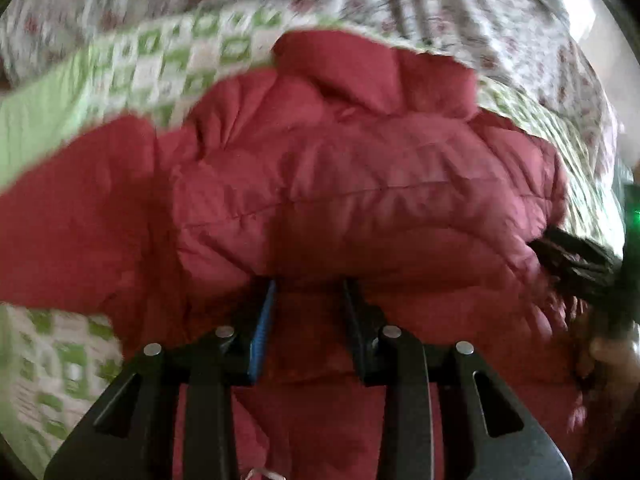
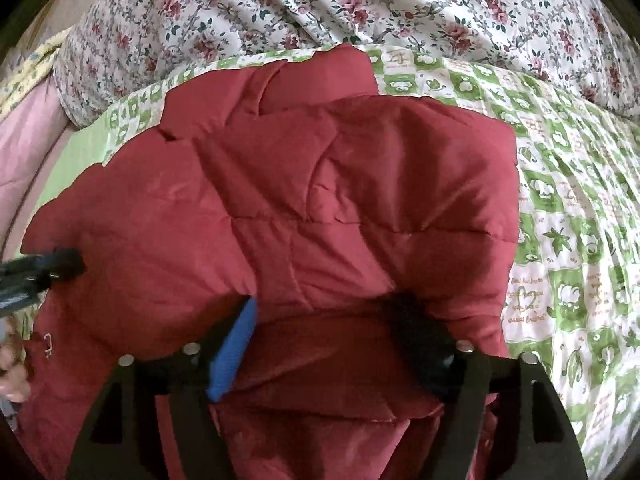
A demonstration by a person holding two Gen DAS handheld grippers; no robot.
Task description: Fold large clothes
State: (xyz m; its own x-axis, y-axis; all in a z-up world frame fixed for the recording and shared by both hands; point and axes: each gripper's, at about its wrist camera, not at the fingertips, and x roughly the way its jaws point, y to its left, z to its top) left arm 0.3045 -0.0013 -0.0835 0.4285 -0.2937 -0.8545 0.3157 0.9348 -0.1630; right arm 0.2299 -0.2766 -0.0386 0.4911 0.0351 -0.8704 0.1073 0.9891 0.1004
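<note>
My two claws sit at the near edge of a padded, quilted red jacket that lies in a bulky heap on a green-and-white patterned bedsheet, filling the middle of both views, with a rose-printed floral quilt bunched across the top of the frame. My right claw stands wide, its blue-padded finger on the left and its dark one on the right, with a puffy fold of the jacket bulging between them; I see no pad pressing into the cloth, so I judge it free of any grip. My left claw is much narrower, and jacket fabric fills the gap between its fingers, but that view is blurred and the tips are buried under the padding, so I cannot tell whether it actually pinches the cloth. In the right view the left claw shows as a dark shape at the left edge of the jacket. The risk, as I judge it, is the slick, springy padding: a bite on only the outer shell could slip loose, and lifting on one side alone could let the heap unroll or drag the sheet below into wrinkles. The folded layers could also puff open.
</note>
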